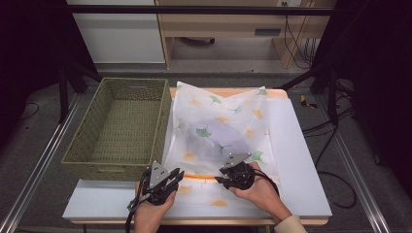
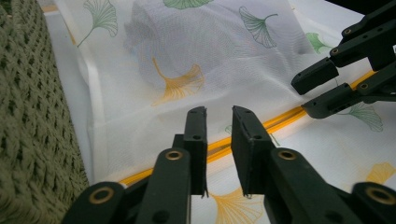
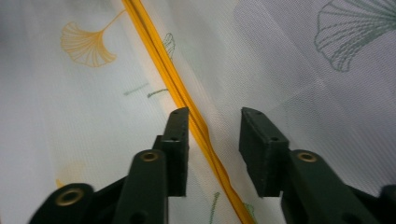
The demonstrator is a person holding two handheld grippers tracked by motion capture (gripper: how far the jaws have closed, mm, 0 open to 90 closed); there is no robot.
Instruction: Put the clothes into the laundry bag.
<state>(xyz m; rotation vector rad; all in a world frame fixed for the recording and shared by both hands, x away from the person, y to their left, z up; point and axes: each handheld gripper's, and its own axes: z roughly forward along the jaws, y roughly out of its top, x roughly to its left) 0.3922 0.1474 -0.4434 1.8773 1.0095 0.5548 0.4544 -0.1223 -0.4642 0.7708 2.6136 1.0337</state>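
Observation:
A white mesh bag (image 1: 221,126) printed with green and orange ginkgo leaves lies flat on the white table (image 1: 296,160); something pale grey shows through it. An orange zipper (image 1: 201,176) runs along the bag's near edge. My left gripper (image 1: 176,177) is at the zipper's left end, its jaws a little apart with nothing between them (image 2: 219,112). At the zipper's right part is my right gripper (image 1: 219,179). It stands open, and the zipper (image 3: 187,100) runs through the gap (image 3: 215,114) without the pads touching it. The right gripper (image 2: 308,95) also appears in the left gripper view.
A green woven basket (image 1: 119,127) stands empty at the table's left, its wall (image 2: 28,121) close beside my left gripper. Bare table lies to the right of the bag. Beyond the table are a floor, cables and furniture.

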